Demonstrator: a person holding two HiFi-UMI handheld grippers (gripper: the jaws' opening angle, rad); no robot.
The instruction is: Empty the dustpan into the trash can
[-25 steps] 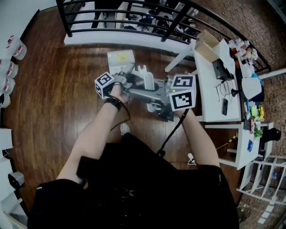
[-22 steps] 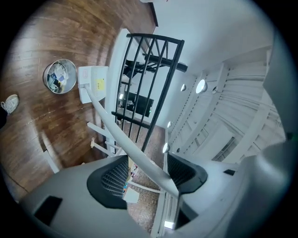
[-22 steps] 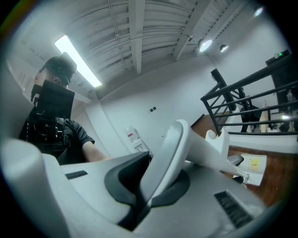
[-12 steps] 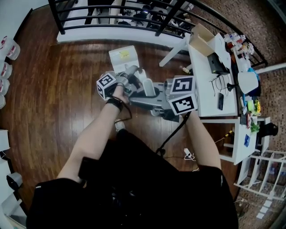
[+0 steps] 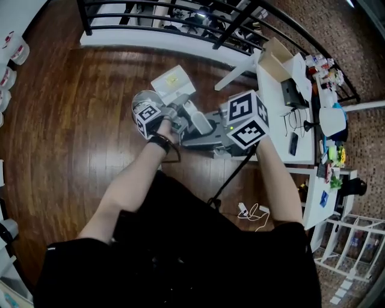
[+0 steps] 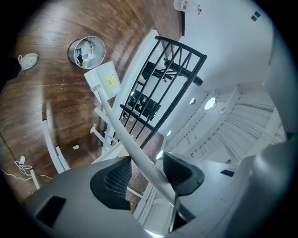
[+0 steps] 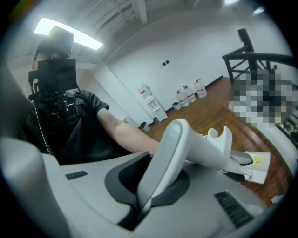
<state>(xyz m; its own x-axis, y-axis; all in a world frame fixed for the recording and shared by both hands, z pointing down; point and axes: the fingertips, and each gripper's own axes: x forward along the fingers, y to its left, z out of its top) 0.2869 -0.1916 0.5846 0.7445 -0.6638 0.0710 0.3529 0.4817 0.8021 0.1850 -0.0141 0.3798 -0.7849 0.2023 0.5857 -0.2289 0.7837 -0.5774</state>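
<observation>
Glossy wood, smooth plastic, bright metal

The floor (image 5: pixel 72 120) is dark wood planking with a glossy finish. At 12 o'clock in the head view, the dustpan (image 5: pixel 180 89) is smooth white plastic. The trash can (image 5: pixel 143 97) at its 8 o'clock is shiny metal. The railing (image 5: pixel 180 18) is black painted metal, the desk (image 5: pixel 274 108) at 2 o'clock is smooth white, and the shirt (image 5: pixel 180 252) is matt black cloth.

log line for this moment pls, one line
dustpan: beside trash can | right gripper: shut on handle end | left gripper: jaws just been closing, handle between, not clamped
</observation>
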